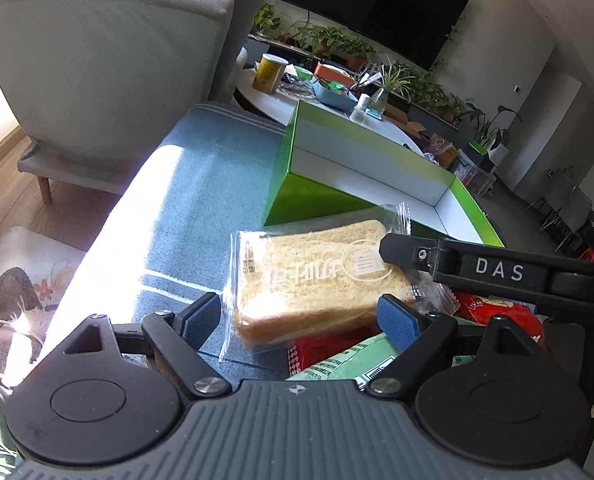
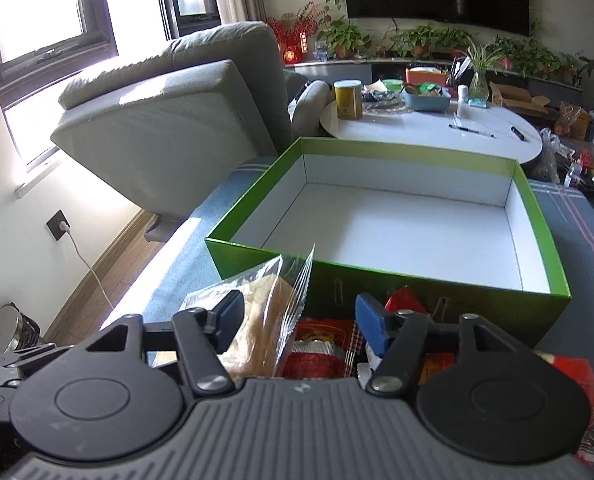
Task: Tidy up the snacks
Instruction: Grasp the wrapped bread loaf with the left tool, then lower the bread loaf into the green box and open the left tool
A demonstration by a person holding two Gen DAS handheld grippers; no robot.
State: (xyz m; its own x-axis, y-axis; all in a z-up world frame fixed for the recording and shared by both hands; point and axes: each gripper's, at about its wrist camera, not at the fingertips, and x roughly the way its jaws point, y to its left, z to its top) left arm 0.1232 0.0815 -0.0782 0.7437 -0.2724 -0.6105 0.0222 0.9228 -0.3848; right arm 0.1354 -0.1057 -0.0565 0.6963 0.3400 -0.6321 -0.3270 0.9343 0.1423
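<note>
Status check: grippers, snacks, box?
Left gripper and right gripper open, flanking bagged bread. Green box empty. Red packets piled beneath; nothing blocking.

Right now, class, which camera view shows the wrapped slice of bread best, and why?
The left wrist view: the bread lies flat with its whole top face and the wrapper print showing. The right wrist view shows only one end of it, partly hidden behind the claw, in front of the green box.

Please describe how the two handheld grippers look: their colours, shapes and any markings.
Both match: a ribbed grey body, two round black discs, black linkage arms with silver screws, blue textured pads on the jaws. See the left gripper and right gripper. White letters "DAS" mark the right gripper's finger in the left view.
</note>
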